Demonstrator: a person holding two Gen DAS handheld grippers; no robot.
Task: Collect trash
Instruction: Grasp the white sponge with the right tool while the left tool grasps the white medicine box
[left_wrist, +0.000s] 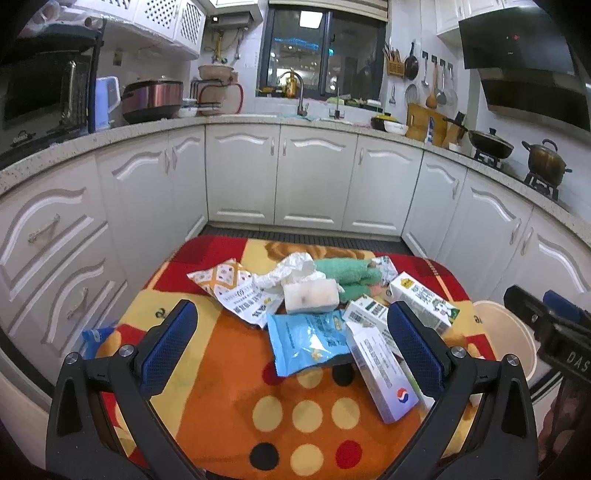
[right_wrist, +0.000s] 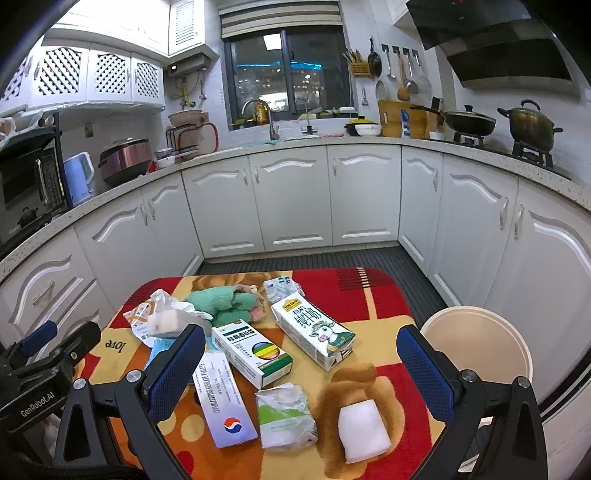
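Trash lies scattered on a small table with a colourful cloth (left_wrist: 229, 387) (right_wrist: 369, 295). A blue wrapper (left_wrist: 306, 339) lies between the fingers of my open left gripper (left_wrist: 291, 332), beside a white and purple tablet box (left_wrist: 380, 373) (right_wrist: 225, 398). Further back are a white sponge (left_wrist: 310, 295), an orange patterned packet (left_wrist: 229, 284) and a green cloth (left_wrist: 343, 273) (right_wrist: 218, 301). My open right gripper (right_wrist: 301, 354) hovers over a green medicine box (right_wrist: 251, 350), a milk carton (right_wrist: 314, 332) (left_wrist: 424, 302), a crumpled plastic packet (right_wrist: 284, 417) and a white foam piece (right_wrist: 362, 432).
A cream bin (right_wrist: 476, 343) (left_wrist: 506, 332) stands at the table's right side. White kitchen cabinets (left_wrist: 314, 177) ring the table, with a dark floor strip (right_wrist: 314, 258) behind it. The other gripper's body shows at the left edge (right_wrist: 37, 369) of the right view.
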